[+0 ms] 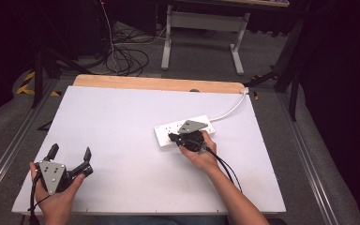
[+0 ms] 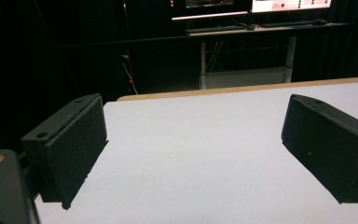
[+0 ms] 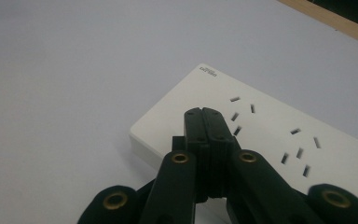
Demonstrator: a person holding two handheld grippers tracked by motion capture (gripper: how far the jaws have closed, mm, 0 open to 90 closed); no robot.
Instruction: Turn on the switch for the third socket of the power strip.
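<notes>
The white power strip [image 1: 183, 131] lies flat right of the counter's [image 1: 122, 122] middle, its cord running toward the far edge, and the right gripper [image 1: 172, 137], jaws pressed fully together with nothing between them, has its tips over the strip's near end. The right gripper view shows socket slots on that strip [image 3: 270, 135] and the jaw tips right at its top face; contact is unclear. The left gripper [image 1: 70, 153] hovers well apart near the counter's left corner, its jaws spread wide around nothing.

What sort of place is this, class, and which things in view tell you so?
Probably a lab or workshop set up for recording: a white table with a power strip, loose cables on the grey floor, and monitors on a desk behind.
</notes>
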